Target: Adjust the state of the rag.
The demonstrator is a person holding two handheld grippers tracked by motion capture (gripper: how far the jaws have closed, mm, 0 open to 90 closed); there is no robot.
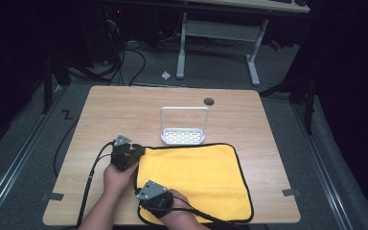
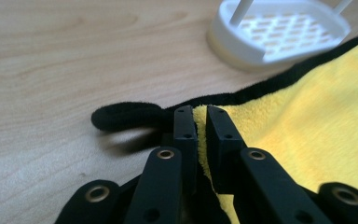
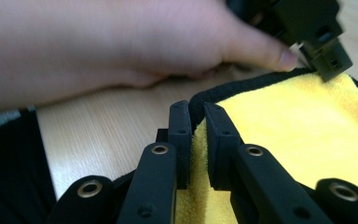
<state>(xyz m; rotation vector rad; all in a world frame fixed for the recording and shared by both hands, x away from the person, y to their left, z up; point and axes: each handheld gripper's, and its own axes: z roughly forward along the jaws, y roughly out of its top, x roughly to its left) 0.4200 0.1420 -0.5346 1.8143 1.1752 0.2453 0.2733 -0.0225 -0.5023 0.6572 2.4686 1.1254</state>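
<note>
One white rack (image 1: 183,125) just beyond yellow cloth (image 1: 196,177).

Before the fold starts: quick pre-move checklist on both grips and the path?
1. Left claw clamped on the yellow cloth at its far left corner: ok, fabric is pinched between the pads.
2. Right claw clamped on the cloth's near left edge: ok, yellow pile and black trim sit between the pads.
3. Cloth lying flat before the lift: ok in the high view.
4. White soap dish apart from the cloth's far edge: cannot tell; they look very close.
5. Black hanging loop free of the left claw: ok, it lies beside it on the table.
</note>
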